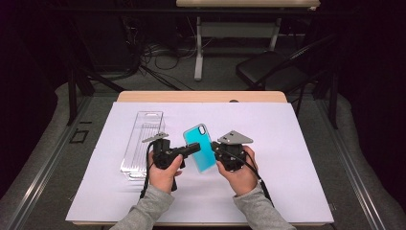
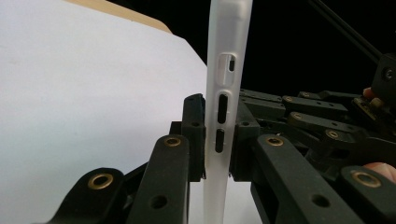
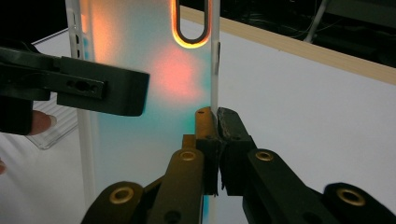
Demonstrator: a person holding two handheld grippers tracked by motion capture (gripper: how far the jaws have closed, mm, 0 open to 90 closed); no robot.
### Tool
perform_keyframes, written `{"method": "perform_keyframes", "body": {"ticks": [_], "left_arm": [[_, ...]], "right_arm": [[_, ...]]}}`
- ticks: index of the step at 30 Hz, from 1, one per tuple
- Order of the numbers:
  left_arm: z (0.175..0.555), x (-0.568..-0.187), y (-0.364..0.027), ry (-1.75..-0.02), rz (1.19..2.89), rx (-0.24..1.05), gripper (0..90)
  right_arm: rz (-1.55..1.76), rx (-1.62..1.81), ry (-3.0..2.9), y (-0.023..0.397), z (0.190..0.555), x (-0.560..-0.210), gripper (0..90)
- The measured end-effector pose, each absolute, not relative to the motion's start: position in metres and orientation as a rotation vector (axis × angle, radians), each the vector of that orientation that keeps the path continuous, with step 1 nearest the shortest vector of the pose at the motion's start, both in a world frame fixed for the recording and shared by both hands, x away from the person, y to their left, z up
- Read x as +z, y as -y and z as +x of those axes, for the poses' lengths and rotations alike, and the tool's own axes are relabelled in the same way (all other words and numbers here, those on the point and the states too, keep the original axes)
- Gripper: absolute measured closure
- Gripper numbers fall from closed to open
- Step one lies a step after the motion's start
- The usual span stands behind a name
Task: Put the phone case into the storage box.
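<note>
Clear ribbed plastic box (image 1: 141, 142) lies just left of the left gripper (image 1: 194, 148), which pinches one long edge of the turquoise translucent phone case (image 1: 201, 146). Right gripper (image 1: 215, 149) clamps the opposite edge (case held aloft between them). Thin edge grips could slip or twist the case. White sheet (image 1: 287, 163) offers open room right.

no readable text, labels, or numbers anywhere
</note>
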State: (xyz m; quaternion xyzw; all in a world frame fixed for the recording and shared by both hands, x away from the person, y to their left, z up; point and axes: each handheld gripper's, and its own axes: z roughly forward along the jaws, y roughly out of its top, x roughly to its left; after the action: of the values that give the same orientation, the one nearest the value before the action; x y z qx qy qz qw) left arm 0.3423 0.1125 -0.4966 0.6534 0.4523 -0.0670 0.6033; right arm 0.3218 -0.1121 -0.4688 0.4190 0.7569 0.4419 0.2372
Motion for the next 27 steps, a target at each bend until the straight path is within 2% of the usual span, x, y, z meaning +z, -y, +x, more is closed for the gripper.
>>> {"method": "perform_keyframes", "body": {"ticks": [27], "left_arm": [[0.3427,-0.4970,-0.1128,-1.048,1.517,-0.160,80.8]], "right_arm": [[1.143,1.219,-2.065,0.1122,0.3212,-0.4717,87.9]]}}
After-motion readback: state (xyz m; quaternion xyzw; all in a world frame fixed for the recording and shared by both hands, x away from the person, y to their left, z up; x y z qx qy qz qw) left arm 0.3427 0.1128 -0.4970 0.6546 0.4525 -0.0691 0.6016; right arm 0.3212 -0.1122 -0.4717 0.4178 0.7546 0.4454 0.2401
